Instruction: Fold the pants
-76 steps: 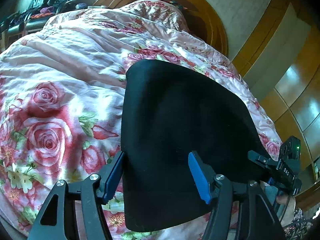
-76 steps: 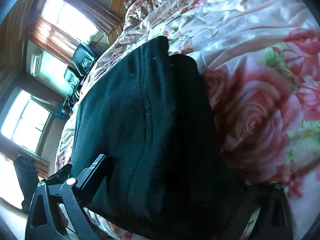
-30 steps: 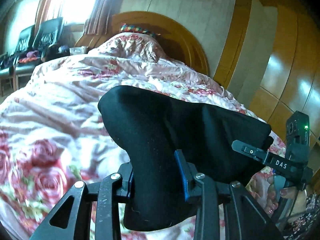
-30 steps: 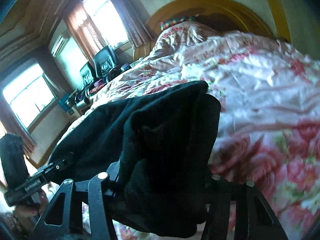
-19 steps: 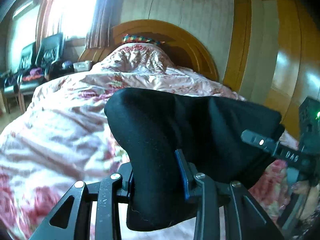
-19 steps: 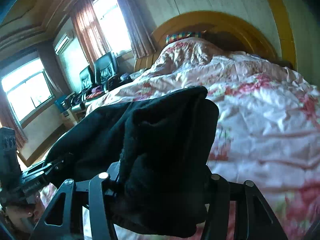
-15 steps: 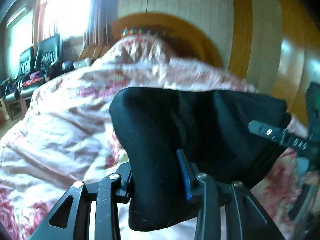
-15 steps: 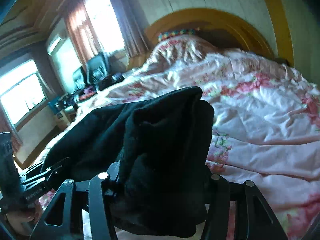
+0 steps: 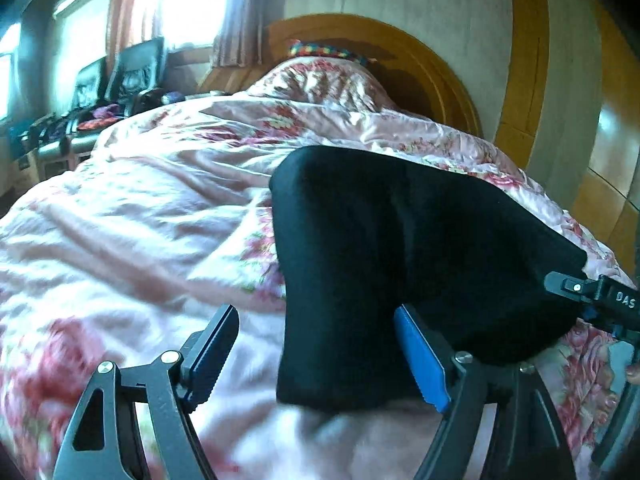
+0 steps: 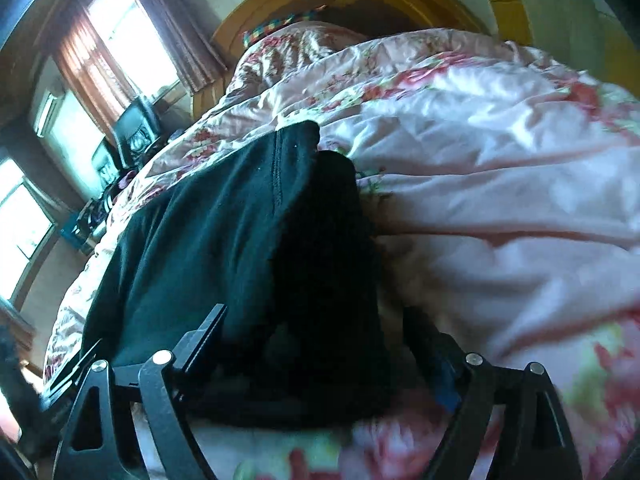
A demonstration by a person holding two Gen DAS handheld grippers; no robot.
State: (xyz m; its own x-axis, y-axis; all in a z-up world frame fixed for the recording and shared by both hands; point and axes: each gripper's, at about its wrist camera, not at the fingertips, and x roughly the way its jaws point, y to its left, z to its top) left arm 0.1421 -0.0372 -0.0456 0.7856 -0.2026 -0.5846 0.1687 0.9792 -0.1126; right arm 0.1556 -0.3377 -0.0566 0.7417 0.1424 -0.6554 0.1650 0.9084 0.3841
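Floral pink quilt (image 9: 152, 208), arched wooden headboard (image 9: 436, 84), curtained bright windows (image 10: 120, 40) (left side), wood-panelled wall (image 9: 616, 152).

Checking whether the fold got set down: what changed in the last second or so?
Both grippers opened: the left gripper and right gripper let go of the black pants, which dropped from being held up onto the floral quilt. The pants stay folded; the grippers stay close.

Black pants (image 9: 400, 248) folded on floral quilt (image 9: 140, 216), left hand-held gripper (image 9: 320, 352) spread wide (fingers apart)
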